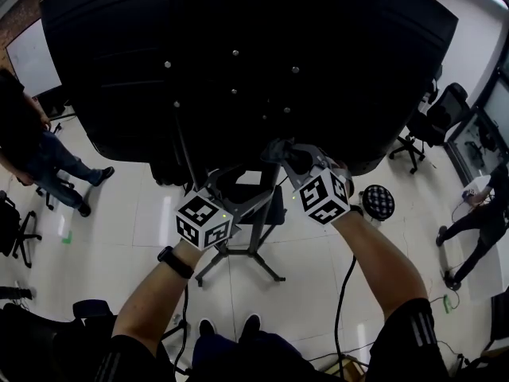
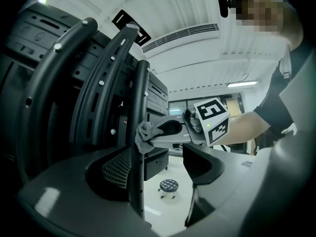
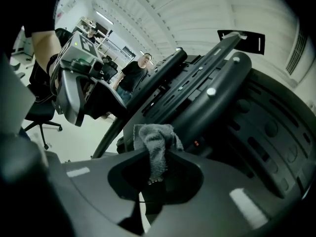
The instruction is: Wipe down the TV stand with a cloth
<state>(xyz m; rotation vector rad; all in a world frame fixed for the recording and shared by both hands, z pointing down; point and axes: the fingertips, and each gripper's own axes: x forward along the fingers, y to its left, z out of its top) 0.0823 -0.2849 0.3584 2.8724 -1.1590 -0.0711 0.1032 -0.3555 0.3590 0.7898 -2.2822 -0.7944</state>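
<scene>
We have the grey cloth pinched between the jaws of the right gripper, at the lower middle of the right gripper view. A loose wad pokes out past the tips. In the left gripper view the wad sits just left of centre, pressed against a slim black upright of the TV stand. The left gripper is spread and clamps nothing. That same upright passes between its jaws, close to the mesh-padded jaw at the frame's left.

In the head view both tools are tucked under the back of the big black TV, at mid-frame.

We judge the step in hand to be wiping this upright. To do it well:

- Run the wad along the rail's length rather than dabbing at it.
- Angle the tool so that fabric, not a jaw tip, meets the paint.
- Roll the wrist to reach the rail's far side.
- Steady the frame with the free tool, since the stand may rock.

We can read no brand or lettering anywhere. The marker cube carries only black-and-white square patterns. A black-and-white tag at the top of the rails shows no legible text.
</scene>
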